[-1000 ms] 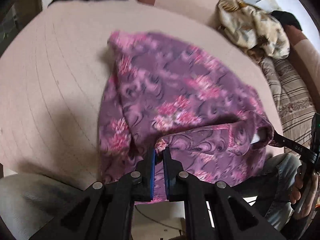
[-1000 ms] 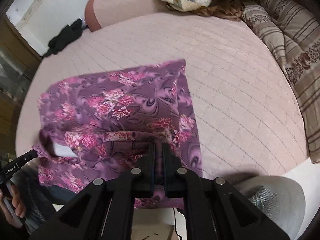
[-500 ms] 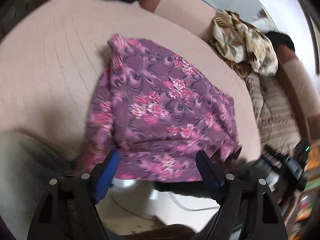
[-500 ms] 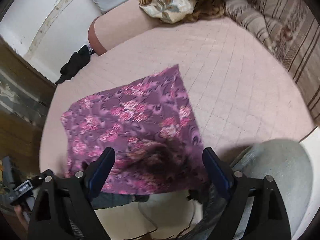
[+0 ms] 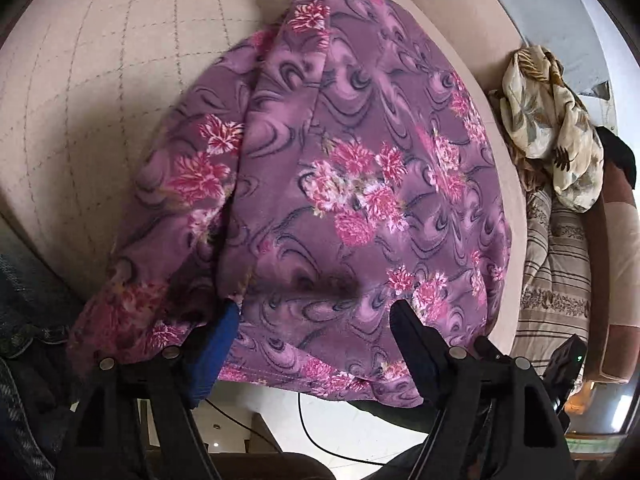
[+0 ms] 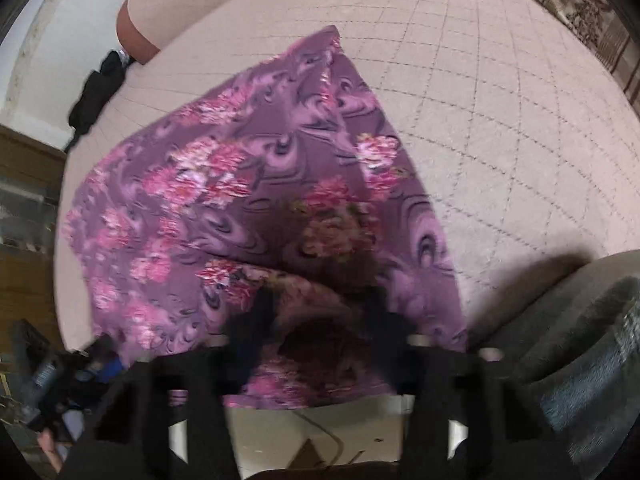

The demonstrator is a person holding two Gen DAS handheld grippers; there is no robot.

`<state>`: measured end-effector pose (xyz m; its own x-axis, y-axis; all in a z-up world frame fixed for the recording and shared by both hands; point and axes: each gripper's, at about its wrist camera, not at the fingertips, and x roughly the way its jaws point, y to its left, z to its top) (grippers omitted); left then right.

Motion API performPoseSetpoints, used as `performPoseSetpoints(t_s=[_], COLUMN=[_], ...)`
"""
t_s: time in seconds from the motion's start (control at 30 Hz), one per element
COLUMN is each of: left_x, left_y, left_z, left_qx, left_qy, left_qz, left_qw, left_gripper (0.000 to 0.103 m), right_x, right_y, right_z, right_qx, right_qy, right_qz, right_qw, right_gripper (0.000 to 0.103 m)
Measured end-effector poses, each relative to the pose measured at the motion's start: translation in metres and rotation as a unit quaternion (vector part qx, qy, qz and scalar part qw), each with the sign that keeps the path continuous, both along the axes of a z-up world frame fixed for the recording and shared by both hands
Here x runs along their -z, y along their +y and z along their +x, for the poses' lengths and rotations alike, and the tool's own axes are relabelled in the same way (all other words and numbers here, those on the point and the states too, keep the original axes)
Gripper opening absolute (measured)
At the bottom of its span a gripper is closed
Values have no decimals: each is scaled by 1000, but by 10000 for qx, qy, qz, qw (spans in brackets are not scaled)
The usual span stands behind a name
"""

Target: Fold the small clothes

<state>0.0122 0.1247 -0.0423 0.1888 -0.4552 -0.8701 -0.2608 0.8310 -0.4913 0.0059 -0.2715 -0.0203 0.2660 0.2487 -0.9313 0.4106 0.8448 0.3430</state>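
A purple garment with pink flowers lies on the pink quilted bed, its near hem hanging over the front edge. It also shows in the right wrist view. My left gripper is open, its fingers spread just above the garment's near part, holding nothing. My right gripper is open too, blurred, low over the garment's near right part with a raised fold between its fingers. The garment's left side is folded over itself.
The pink quilted bed stretches to the right of the garment. A crumpled floral cloth and striped bedding lie at the right side. A dark item rests at the far left corner. The person's knees are near the front edge.
Both grippers were shut on the garment's near edge a second ago, then opened and let it go. Both have since come down closer to the cloth.
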Motion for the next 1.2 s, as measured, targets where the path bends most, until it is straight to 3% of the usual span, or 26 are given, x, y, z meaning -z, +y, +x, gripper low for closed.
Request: performPoseSetpoints(t_s=[0.03,0.07,0.1,0.13,0.17,0.2,0.23,0.33,0.4,0.47,0.57,0.6,0.63,0.67,0.7,0.73,0.87,0.9,1.0,1.03,1.13,1.17,1.2], left_x=[-1,-2,-3,-2,-2,-6,-12,-38,-32,-18,-15,-16,-19,-23,-28,-34,-56,-55,-39,-31,-14,-11,-11], left_y=[-1,-1,-2,-2,0,5,8,22,25,2,-12,-14,-11,-11,-12,-9,-10,-10,-12,-19,-24,-28,-29], left_z=[-2,-3,-5,-5,-6,-8,-12,-27,-26,-18,-16,-17,-17,-17,-19,-20,-14,-6,7,6,5,5,5], left_qx=[56,114,154,181,184,130,110,-7,17,547,728,759,707,631,584,553,549,578,683,763,956,1039,1071], left_qy=[-39,-52,-51,-51,-42,-57,-126,-451,-264,-107,-124,-149,-194,-266,-329,-428,-768,-732,-565,-475,-307,-252,-271], left_qz=[121,345,578,724,760,572,493,738,1056,1470,1699,1728,1613,1494,1447,1419,1632,1692,1800,1833,1901,1932,1980], left_qw=[9999,9993,9982,9972,9969,9983,9986,9963,9941,9876,9827,9819,9842,9864,9872,9874,9821,9812,9797,9789,9766,9753,9740], left_gripper=[72,55,31,18,7,4,4,3,3,4,7,16,24,39,43,43,43,43,43,43,39,25,16], right_x=[0,0,-1,-2,-3,-5,-9,-35,-40,-21,3,-3,-12,-24,-34,-47,-57,-50,-23,-12,10,9,5], right_y=[0,3,6,8,11,12,13,16,24,34,38,38,37,35,32,28,10,9,5,6,5,6,10], right_z=[-2,-3,-3,-5,-5,-6,-9,-23,-31,-27,-18,-18,-21,-23,-26,-29,-15,-8,1,3,4,4,5], right_qx=[-12,-96,-138,-173,-219,-230,-228,-345,-526,-784,-899,-907,-906,-922,-898,-802,-606,-559,-540,-542,-465,-498,-636], right_qy=[-21,-28,-22,-14,-15,-24,-71,-284,-272,59,374,272,102,-130,-322,-573,-650,-517,-90,103,366,322,225], right_qz=[30,-24,-116,-213,-290,-336,-355,-378,-429,-452,-569,-578,-620,-668,-697,-759,-805,-814,-781,-705,-653,-658,-651], right_qw=[10000,9999,9998,9996,9993,9992,9991,9983,9973,9959,9936,9938,9939,9934,9930,9922,9928,9938,9954,9960,9961,9961,9956], right_gripper=[29,22,16,13,11,10,9,9,9,10,13,20,37,50,75,84,84,80,36,26,25,23,5])
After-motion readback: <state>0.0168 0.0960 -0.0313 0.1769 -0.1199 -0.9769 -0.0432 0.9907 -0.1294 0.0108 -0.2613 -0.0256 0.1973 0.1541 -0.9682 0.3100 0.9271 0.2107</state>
